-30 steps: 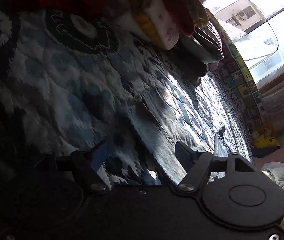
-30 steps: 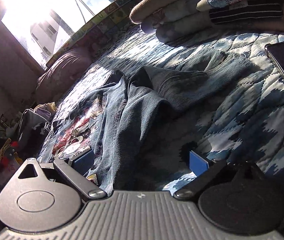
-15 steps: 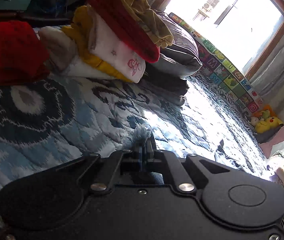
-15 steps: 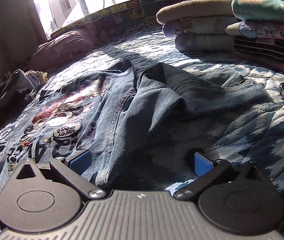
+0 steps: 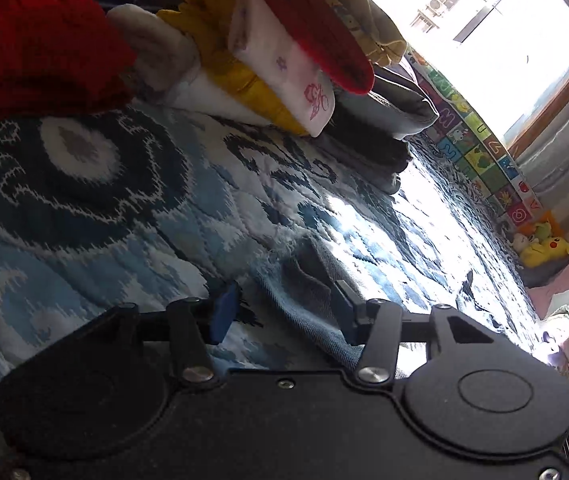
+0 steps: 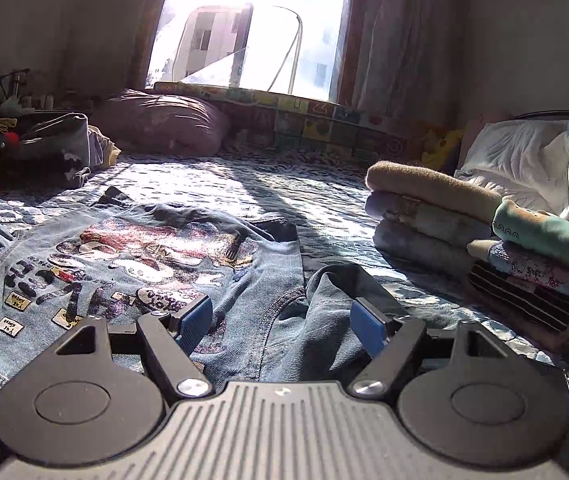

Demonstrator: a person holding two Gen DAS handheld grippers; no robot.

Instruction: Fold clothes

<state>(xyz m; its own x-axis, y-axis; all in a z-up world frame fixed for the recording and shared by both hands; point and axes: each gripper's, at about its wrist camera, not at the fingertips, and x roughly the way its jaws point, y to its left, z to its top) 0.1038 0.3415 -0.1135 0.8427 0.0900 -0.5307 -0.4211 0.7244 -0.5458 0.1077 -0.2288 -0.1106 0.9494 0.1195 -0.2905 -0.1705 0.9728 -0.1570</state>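
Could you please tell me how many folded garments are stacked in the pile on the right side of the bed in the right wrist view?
7: tan fleece, two greyish, teal, cream floral, black striped, mauve; more may be hidden.

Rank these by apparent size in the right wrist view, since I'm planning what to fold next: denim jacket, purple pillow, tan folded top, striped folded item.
Largest to smallest, as they look:
1. denim jacket, though it lies nearest the camera
2. purple pillow
3. tan folded top and striped folded item: too alike to rank, and the striped one is nearer.
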